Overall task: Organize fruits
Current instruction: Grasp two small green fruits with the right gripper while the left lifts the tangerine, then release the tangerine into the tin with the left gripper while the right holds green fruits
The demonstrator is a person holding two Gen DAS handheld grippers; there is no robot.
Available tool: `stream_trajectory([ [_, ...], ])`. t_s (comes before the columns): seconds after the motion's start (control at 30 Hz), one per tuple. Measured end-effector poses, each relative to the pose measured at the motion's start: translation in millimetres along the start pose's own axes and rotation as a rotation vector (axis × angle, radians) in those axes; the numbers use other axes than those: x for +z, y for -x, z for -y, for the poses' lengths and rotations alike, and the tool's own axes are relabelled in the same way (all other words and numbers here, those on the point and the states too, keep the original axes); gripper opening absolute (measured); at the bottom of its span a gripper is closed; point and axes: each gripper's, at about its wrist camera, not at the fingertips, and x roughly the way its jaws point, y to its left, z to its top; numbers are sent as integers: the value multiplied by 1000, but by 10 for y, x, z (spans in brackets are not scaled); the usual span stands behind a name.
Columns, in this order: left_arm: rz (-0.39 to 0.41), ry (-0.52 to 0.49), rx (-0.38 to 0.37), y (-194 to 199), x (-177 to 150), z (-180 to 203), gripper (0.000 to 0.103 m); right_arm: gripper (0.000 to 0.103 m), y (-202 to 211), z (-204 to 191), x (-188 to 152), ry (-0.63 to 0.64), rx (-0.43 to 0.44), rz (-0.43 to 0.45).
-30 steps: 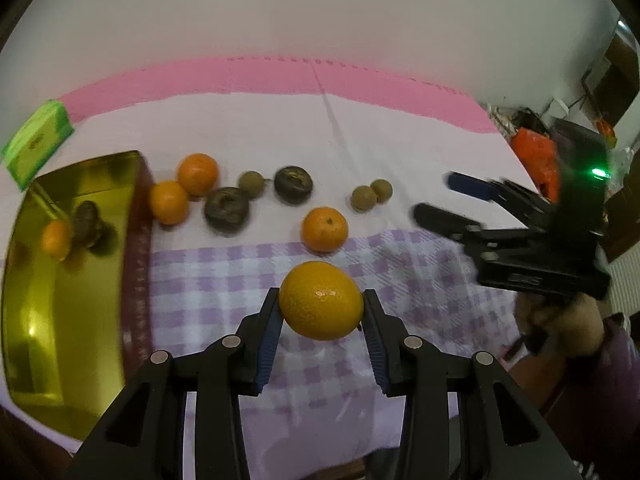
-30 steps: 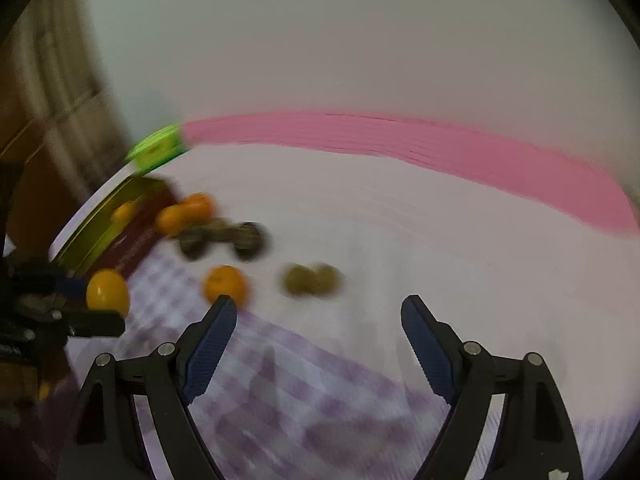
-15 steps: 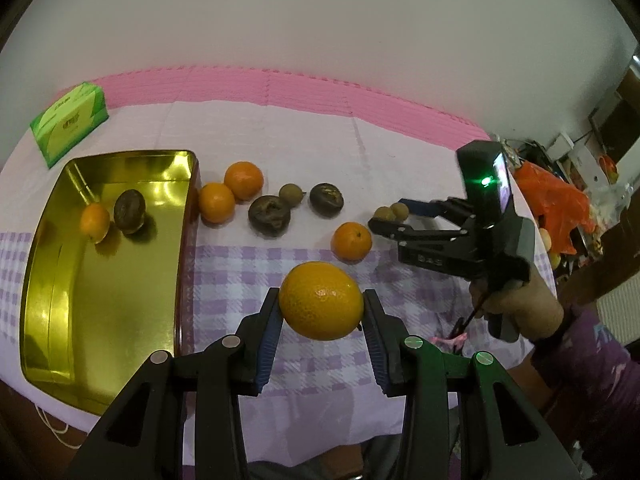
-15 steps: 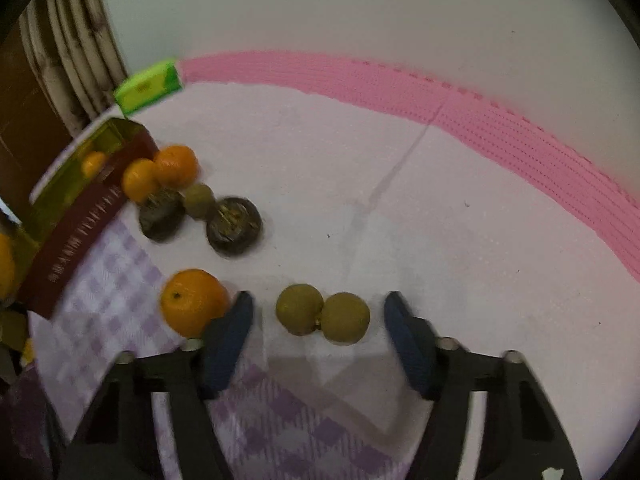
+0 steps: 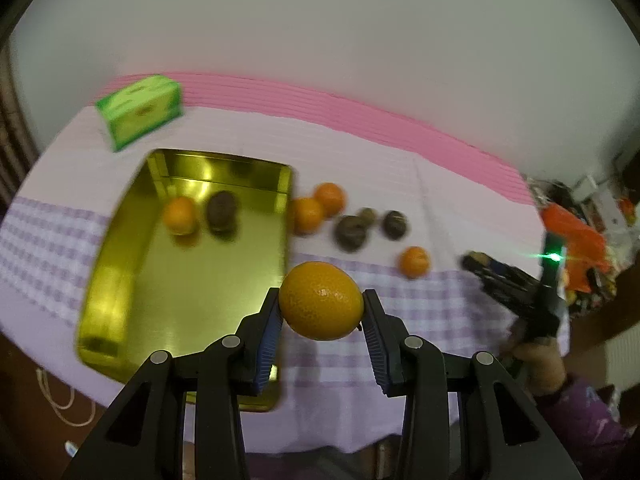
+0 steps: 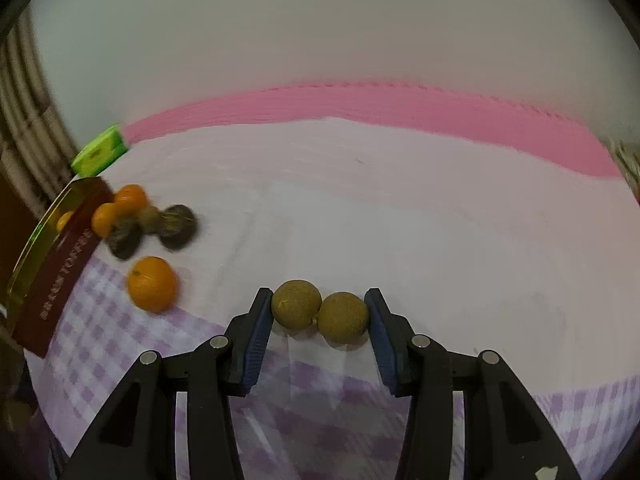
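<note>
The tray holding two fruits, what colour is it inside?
Shiny gold inside the tray, clearest in the left wrist view.

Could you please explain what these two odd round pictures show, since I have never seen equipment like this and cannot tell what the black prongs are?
The prongs are two-finger grippers, one held in each of a person's hands; a wide-angle camera on each looks along its fingers, hence the round pictures.

The left gripper is shut on a large orange near a gold tin tray, which holds a small orange and a dark round fruit. More oranges and dark fruits lie on the checked tablecloth, beyond a green box. The right gripper also shows in this view, in the person's hand.

The right gripper brackets two small brownish-green fruits lying side by side; its jaws are closing, the pads apparently touching them.
</note>
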Motion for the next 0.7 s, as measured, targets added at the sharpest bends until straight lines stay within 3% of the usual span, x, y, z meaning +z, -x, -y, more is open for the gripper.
stream_trajectory([
  [0.23,18,17,99,-23,25,-397,41,44,4,6,-6,2,-18,15],
  [0.7,-31,41,207,-510,22,-845,41,44,6,4,-21,8,-32,13],
])
